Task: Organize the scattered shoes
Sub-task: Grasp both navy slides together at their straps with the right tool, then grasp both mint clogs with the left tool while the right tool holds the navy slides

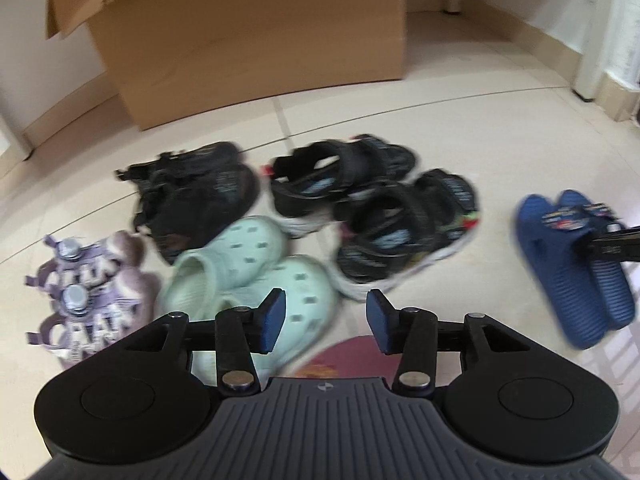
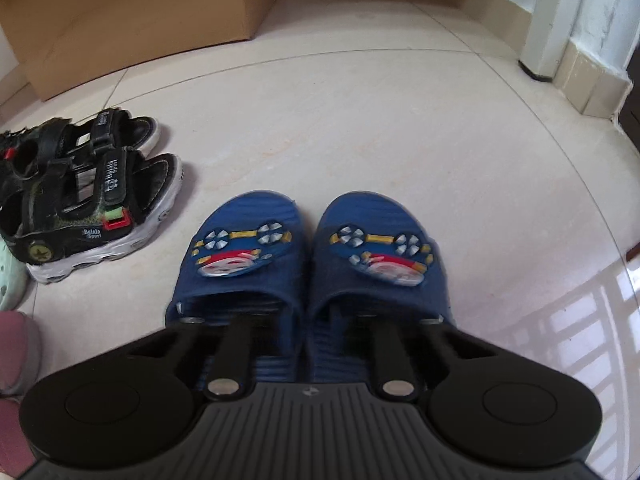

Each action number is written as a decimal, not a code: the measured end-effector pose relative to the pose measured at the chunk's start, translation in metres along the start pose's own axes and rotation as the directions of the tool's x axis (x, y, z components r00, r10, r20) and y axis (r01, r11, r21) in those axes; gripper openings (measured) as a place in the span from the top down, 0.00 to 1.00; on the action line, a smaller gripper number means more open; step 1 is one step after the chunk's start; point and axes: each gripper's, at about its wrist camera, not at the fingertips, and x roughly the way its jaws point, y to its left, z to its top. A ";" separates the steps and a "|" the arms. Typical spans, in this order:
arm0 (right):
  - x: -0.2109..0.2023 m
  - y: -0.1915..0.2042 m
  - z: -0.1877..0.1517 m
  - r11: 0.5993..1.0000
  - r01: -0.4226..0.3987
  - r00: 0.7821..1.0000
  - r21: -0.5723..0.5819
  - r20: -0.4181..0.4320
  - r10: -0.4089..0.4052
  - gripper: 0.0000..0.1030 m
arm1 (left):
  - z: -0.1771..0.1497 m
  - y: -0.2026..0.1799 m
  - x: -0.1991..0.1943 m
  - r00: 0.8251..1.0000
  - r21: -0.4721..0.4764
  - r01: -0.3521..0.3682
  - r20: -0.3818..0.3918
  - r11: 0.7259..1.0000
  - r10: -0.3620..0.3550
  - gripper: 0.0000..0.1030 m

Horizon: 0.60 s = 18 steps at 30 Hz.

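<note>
In the left wrist view my left gripper (image 1: 326, 320) is open and empty, held above a pair of mint green clogs (image 1: 248, 280). Beyond them lie black sandals (image 1: 376, 204), a second dark pair (image 1: 192, 192) and a purple pair (image 1: 88, 296) at the left. A pair of blue slippers (image 1: 572, 260) lies at the right, with my right gripper reaching into them. In the right wrist view the blue slippers (image 2: 308, 256) sit side by side; one finger goes into each slipper, with the inner walls between them. The fingertips are hidden inside.
A large cardboard box (image 1: 248, 40) stands at the back on the tiled floor (image 2: 360, 120). A wall with a skirting and a white post (image 2: 552, 40) is at the right. A pink shoe (image 2: 16, 344) shows at the left edge, and a dark red one (image 1: 344, 356) below my left gripper.
</note>
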 end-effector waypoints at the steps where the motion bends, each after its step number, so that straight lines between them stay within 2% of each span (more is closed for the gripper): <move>1: 0.000 -0.002 0.001 1.000 -0.003 1.000 0.003 -0.005 0.003 0.87 | 0.001 0.007 0.002 1.000 0.003 -0.013 -0.005 1.000 0.013 0.50; 8: -0.008 -0.013 -0.004 1.000 -0.007 0.999 0.021 -0.040 0.008 0.87 | 0.004 0.040 0.022 0.999 0.084 -0.041 -0.009 0.996 0.042 0.44; 12: -0.016 -0.020 -0.014 1.000 -0.009 0.998 0.027 -0.065 0.011 0.87 | 0.004 0.058 0.039 1.000 0.144 0.006 -0.029 0.990 -0.001 0.41; 18: -0.026 -0.029 -0.028 1.000 -0.002 0.996 0.030 -0.091 0.005 0.87 | -0.006 0.070 0.064 0.997 0.278 0.069 -0.055 0.958 -0.055 0.40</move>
